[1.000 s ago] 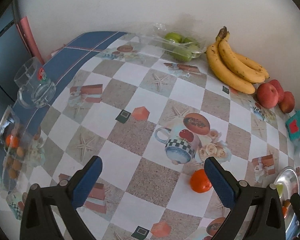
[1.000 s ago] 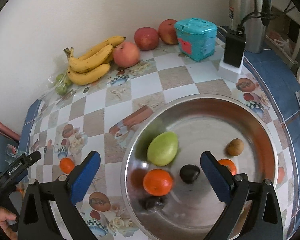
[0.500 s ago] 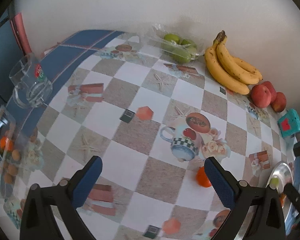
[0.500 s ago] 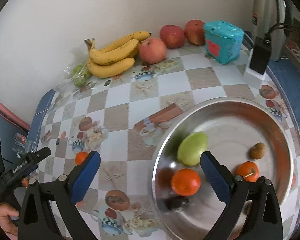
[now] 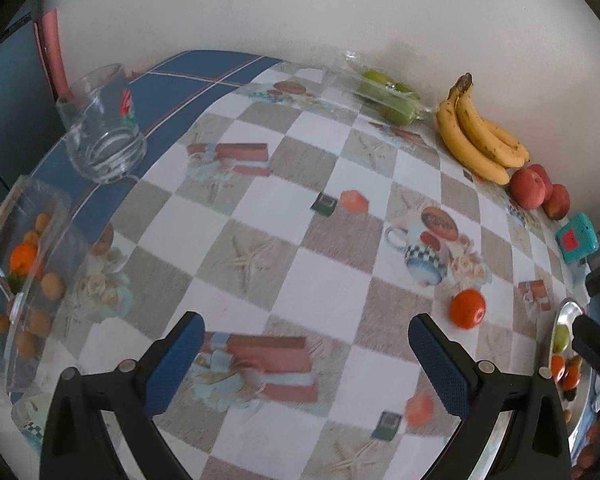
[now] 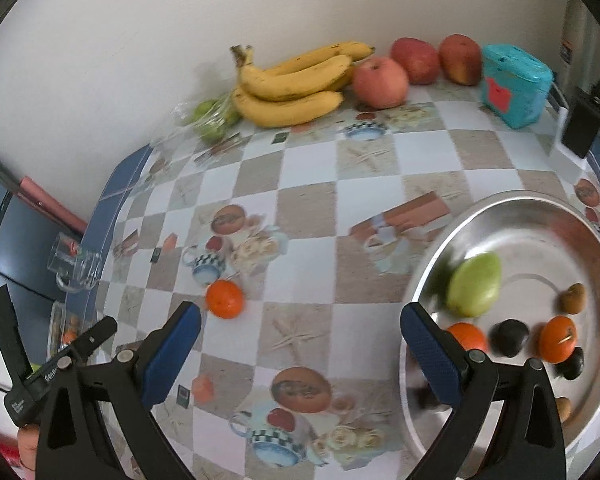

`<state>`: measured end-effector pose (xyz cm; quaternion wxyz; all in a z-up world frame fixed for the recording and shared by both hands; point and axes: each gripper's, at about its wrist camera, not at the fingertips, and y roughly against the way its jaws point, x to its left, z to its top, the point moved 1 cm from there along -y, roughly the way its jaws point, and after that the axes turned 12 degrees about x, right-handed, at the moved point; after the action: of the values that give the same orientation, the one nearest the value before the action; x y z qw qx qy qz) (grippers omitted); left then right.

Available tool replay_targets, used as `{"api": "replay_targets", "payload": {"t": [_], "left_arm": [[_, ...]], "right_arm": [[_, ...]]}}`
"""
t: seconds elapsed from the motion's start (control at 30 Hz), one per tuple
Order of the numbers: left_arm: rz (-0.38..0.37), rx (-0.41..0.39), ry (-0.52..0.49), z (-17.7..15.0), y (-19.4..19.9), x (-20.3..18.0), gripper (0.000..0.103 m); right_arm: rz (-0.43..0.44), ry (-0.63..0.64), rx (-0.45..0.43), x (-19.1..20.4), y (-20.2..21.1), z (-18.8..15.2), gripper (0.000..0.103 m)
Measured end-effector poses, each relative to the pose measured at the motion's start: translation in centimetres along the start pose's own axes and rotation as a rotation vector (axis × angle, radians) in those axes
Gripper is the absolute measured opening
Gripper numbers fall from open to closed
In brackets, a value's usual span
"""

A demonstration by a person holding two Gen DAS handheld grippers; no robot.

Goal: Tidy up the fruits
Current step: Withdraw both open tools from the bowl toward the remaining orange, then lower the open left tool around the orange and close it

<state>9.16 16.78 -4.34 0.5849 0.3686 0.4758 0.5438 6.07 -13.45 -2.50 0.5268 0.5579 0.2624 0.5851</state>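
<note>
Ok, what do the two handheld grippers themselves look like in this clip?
Both match: the left gripper and right gripper each have two black plastic fingers with silver screw heads, tipped with textured blue pads. In the right wrist view, the left gripper's black body shows small white lettering, too blurred to read. No sleeve is visible.

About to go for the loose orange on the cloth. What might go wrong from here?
1. The orange is round and lies free on the tablecloth; a nudge from the open right gripper may send it rolling.
2. The glass mug stands near the table edge, where a left gripper swing might knock it off.
</note>
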Motion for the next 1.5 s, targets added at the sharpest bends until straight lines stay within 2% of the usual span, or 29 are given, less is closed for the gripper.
{"api": "replay_targets", "payload": {"t": [0.33,0.43,0.5,0.67,0.93,1.0,1.07,1.23,1.5], "left_arm": [[-0.001,0.036,-0.02,-1.7,-1.2,0.8,0.103],[-0.01,0.042,-0.035,-1.7,-1.4,-0.1,0.103],[-0.015,0.05,-0.047,-1.6,-1.4,-1.0,0.103],[-0.046,0.073,-0.082,-1.0,-1.2,-4.5,0.103],[-0.038,0.085,-0.155,0.0,-0.9,-10.6,0.102],[-0.019,0.09,-0.165,0.2,-1.2,-11.9,0.102],[-0.001,0.099,-0.168,0.3,-1.6,-13.2,0.097],[0.043,0.1,-0.185,0.5,-2.7,-15.8,0.094],[0.161,0.046,-0.216,1.1,-4.0,-18.0,0.086]], "right_arm": [[-0.004,0.084,0.059,3.3,-2.4,-1.1,0.099],[-0.014,0.099,0.065,3.7,-2.6,-1.3,0.092],[-0.025,0.1,0.063,3.6,-2.5,-1.3,0.082],[-0.059,0.079,0.046,2.6,-1.9,-0.8,0.07],[-0.121,-0.018,-0.031,-1.5,1.3,0.1,0.069],[-0.16,-0.052,-0.048,-3.1,1.9,0.3,0.067],[-0.186,-0.087,-0.056,-4.6,2.4,0.4,0.064],[-0.191,-0.161,-0.064,-7.4,2.9,0.4,0.06],[-0.211,-0.183,-0.047,-8.5,2.2,0.3,0.058]]}}
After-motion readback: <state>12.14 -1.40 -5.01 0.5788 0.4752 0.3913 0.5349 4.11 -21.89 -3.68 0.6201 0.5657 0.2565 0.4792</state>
